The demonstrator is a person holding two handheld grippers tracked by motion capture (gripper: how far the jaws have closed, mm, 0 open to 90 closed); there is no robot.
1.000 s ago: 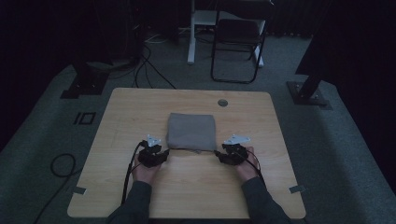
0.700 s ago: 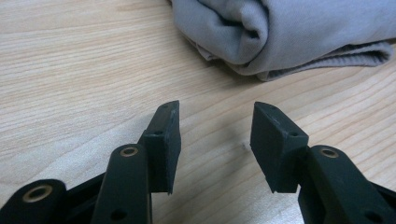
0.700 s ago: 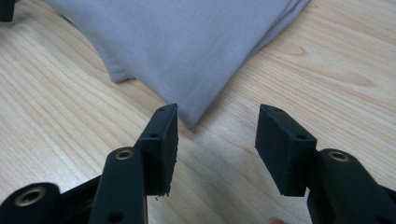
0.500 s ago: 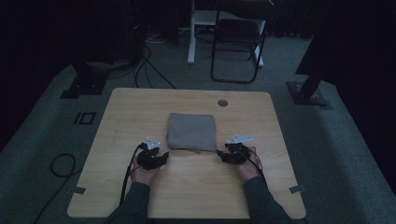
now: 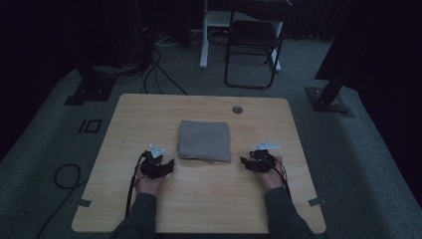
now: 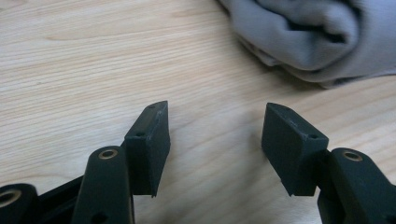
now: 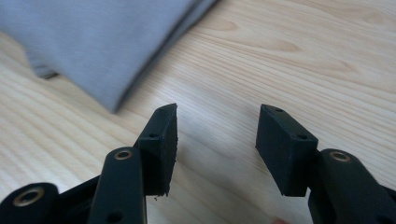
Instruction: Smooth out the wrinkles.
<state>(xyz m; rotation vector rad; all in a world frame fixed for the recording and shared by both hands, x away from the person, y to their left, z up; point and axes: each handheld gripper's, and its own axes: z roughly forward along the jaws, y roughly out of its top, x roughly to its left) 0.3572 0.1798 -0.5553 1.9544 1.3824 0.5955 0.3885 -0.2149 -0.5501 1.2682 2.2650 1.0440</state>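
Note:
A folded grey cloth (image 5: 204,141) lies flat in the middle of the wooden table (image 5: 149,114). My left gripper (image 5: 169,164) rests just off the cloth's near left corner. Its jaws have just been opening and now stand wide with bare wood between them (image 6: 215,112). The cloth's rolled fold (image 6: 317,32) shows ahead and to the right of them. Off the near right corner sits my right gripper (image 5: 245,162), open as well (image 7: 215,112), with nothing between its pads. The cloth's flat edge (image 7: 93,42) lies ahead and to its left.
A round cable grommet (image 5: 237,109) sits near the table's far edge. A folding chair (image 5: 254,35) and stand bases are on the dark floor beyond. Tape marks (image 5: 83,202) stick to the near corners. Cables trail on the floor at left.
The right gripper has slid a little to the right, away from the cloth's near corner. The left hand has hardly shifted. The cloth lies as before.

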